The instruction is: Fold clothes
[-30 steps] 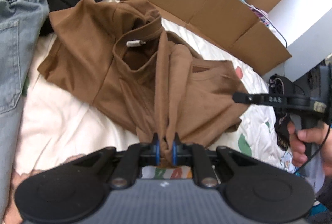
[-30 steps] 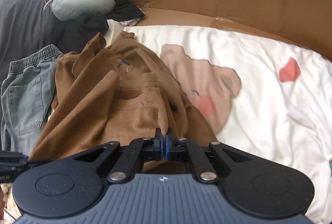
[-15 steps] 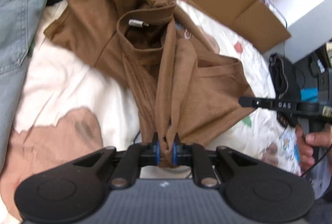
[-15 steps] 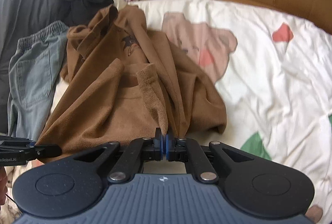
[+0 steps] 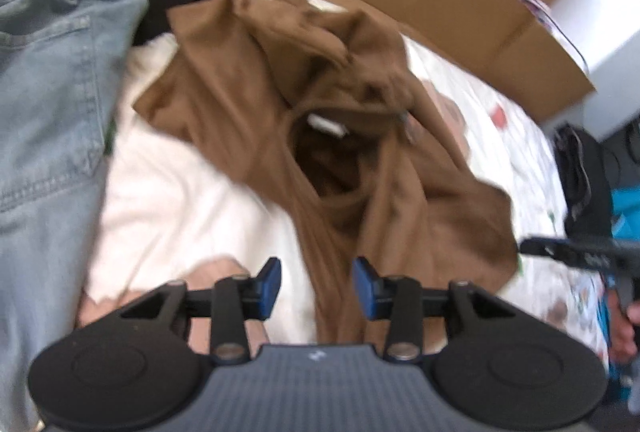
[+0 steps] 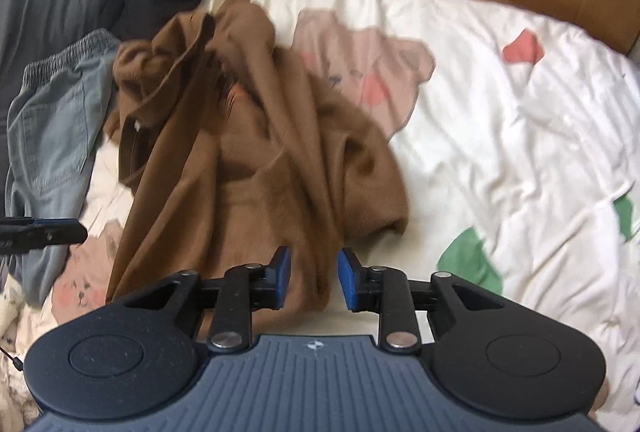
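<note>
Brown shirt point(image 6: 256, 160) lies rumpled on bedsheet point(image 6: 500, 136); left gripper point(image 5: 316, 282) and right gripper point(image 6: 312, 278) gape empty above it. Flattening before creasing looks wise.

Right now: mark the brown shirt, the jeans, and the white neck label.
brown shirt point(image 6: 256, 168), right wrist view, on the crumpled body fabric.
jeans point(image 5: 52, 104), left wrist view, on the back pocket area.
white neck label point(image 5: 326, 124), left wrist view, on the tag inside the collar.
</note>
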Demonstrator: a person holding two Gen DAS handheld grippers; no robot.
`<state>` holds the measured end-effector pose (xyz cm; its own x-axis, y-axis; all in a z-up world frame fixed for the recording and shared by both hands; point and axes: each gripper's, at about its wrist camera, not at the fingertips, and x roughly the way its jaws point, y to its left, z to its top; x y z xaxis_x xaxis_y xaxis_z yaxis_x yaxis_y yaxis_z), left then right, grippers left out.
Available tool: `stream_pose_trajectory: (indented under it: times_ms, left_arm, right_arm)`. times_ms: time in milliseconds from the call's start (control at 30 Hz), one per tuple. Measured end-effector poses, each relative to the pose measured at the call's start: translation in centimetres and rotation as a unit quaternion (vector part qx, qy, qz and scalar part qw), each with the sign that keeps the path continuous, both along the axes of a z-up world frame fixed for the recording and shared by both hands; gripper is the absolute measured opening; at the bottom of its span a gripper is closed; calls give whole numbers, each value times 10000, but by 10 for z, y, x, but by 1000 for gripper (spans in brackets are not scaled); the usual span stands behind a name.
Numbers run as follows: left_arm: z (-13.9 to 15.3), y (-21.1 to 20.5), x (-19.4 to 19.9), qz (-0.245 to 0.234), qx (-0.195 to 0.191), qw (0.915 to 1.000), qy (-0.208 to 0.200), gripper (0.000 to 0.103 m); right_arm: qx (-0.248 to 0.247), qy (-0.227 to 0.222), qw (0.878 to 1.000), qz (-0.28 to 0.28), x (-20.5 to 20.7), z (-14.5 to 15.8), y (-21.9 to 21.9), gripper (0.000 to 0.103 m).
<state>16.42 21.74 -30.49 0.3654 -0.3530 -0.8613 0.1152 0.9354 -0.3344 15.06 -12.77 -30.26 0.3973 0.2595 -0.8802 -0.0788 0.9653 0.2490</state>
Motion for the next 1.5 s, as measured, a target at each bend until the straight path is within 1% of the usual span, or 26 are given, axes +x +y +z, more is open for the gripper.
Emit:
stream_pose_trajectory:
  times_ms: [133, 333, 467, 567, 600, 633, 667, 733, 767, 833, 867, 1000, 1100, 1200, 1267, 1367, 1500]
  left_arm:
    - [-8, -5, 14, 97, -28, 9999, -56, 42]
    - [-21, -16, 33, 147, -83, 9998, -72, 42]
    - [-30, -22, 46, 181, -121, 9997, -81, 41]
    - [-34, -21, 45, 252, -157, 9996, -8, 39]
    - [-36, -20, 44, 276, -169, 9995, 16, 30]
    - [-37, -20, 44, 300, -182, 9994, 40, 23]
    - [-39, -19, 43, 324, -194, 9993, 64, 13]
    - [-42, -18, 42, 371, -218, 9990, 113, 9]
    - [-43, -17, 42, 395, -230, 9989, 137, 7]
    - [-43, -15, 38, 405, -224, 9988, 164, 6]
    - [-41, -14, 34, 392, -206, 9989, 169, 6]
    - [-36, -7, 17, 369, -136, 9989, 243, 5]
    - [-34, -3, 6, 363, -64, 9988, 328, 5]
    - [-31, 2, -4, 405, -25, 9984, 399, 5]
    - [-31, 7, -5, 449, 23, 9981, 415, 5]
    - [-31, 10, -7, 539, 42, 9976, 443, 5]
    - [-30, 13, -12, 601, 94, 9972, 439, 5]
  right_arm:
    - [91, -251, 9996, -62, 16, 13, -10, 30]
    - [-7, -609, 9980, 159, 50, 25, -7, 30]
    - [39, -730, 9969, 306, 68, 24, 2, 30]
    - [64, -725, 9961, 501, 78, 18, 13, 31]
    - [49, -729, 9957, 564, 81, 14, 17, 32]
    - [26, -737, 9954, 612, 83, 11, 21, 37]
    - [3, -732, 9952, 648, 87, 7, 24, 40]
    - [7, -676, 9955, 663, 95, -1, 29, 41]
    - [30, -638, 9958, 662, 100, -5, 30, 45]
    - [70, -594, 9962, 629, 108, -13, 33, 53]
    - [61, -590, 9963, 627, 114, -18, 34, 55]
    - [-27, -502, 9960, 733, 135, -33, 44, 56]
    - [29, -504, 9948, 887, 147, -39, 56, 59]
    - [-17, -470, 9944, 944, 158, -46, 66, 63]
    - [-26, -452, 9942, 979, 163, -51, 70, 66]
    - [-80, -451, 9933, 1064, 171, -56, 74, 68]
    - [-117, -431, 9936, 1033, 183, -63, 75, 73]
